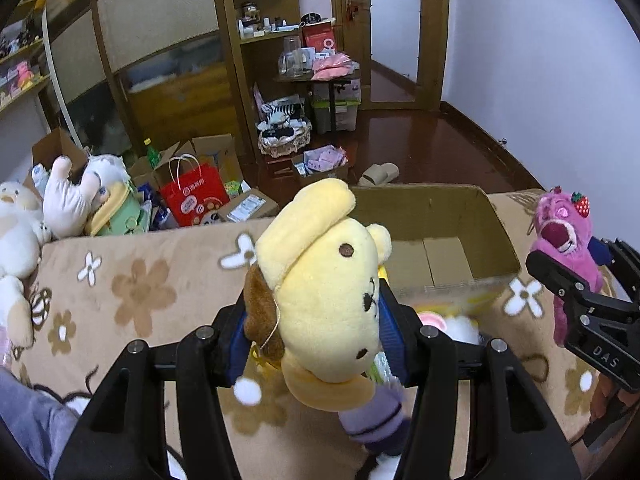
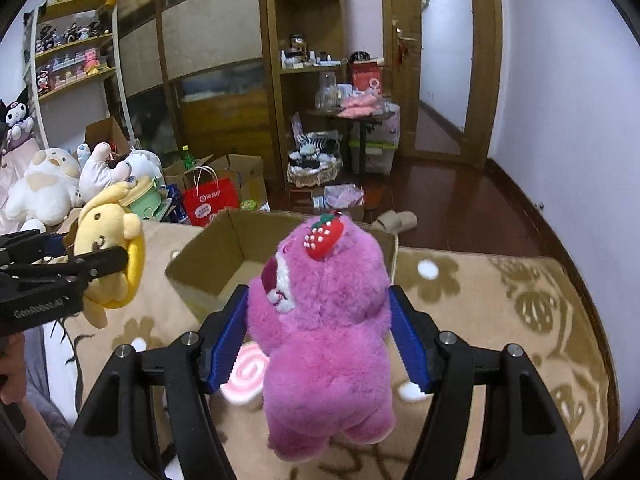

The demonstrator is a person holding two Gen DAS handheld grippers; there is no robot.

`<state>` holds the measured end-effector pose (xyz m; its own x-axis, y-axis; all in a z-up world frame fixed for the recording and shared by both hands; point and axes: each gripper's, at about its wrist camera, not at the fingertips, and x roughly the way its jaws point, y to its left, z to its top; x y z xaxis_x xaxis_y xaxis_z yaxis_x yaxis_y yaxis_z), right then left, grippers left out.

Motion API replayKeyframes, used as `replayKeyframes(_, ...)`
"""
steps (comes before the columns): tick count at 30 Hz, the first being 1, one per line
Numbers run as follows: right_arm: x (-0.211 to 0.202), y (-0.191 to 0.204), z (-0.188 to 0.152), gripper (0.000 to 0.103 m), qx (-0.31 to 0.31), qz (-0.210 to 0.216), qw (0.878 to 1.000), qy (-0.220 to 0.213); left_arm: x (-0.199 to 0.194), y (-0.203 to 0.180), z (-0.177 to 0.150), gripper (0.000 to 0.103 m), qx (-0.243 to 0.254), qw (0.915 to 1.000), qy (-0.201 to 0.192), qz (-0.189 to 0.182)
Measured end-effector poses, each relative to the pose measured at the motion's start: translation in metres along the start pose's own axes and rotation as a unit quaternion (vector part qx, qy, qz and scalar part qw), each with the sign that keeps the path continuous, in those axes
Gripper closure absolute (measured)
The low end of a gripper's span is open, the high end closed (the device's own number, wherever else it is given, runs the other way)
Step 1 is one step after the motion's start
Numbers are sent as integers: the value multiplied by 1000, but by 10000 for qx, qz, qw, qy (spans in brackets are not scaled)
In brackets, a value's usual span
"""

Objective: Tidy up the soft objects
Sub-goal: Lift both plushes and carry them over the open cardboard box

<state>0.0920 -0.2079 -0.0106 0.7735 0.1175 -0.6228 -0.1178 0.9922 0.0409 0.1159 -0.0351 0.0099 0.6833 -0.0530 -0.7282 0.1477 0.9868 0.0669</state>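
Floral fleece blanket, fuzzy pink bear, cardboard box

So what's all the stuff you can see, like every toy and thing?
yellow dog plush: 1, yellow with a brown ear, held in the left claw
pink bear plush: 1, magenta with a red strawberry on its head, held in the right claw
cardboard box: 1, brown, open, on the blanket behind both toys
flower blanket: 1, tan with white and brown flowers, under everything
plush pile: several, mostly white, far left
red paper bag: 1, red, on the floor
slippers: a pair, beige, on the floor
left claw: 1, black with blue pads
right claw: 1, black with blue pads
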Motion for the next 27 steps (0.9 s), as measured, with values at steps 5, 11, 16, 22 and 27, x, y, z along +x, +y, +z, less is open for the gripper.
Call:
replayKeyframes(5,28,1,17,31,-88,9,10000,45,28,-11,20,49,169,9998,99,104)
replayKeyframes(11,60,0,17,31,-131,94,9999,54,60,-23,31,49,272,9996,-5,38)
replayKeyframes(16,85,-1,11,31,-179,107,9997,106,90,-35,31,48,417,9991,78,-27)
replayKeyframes(22,105,-6,5,31,-152,76,9998,124,118,-48,20,47,662,9973,304,130)
replayKeyframes(27,118,-8,-2,30,-49,151,9996,254,132,-49,18,45,677,9968,393,163)
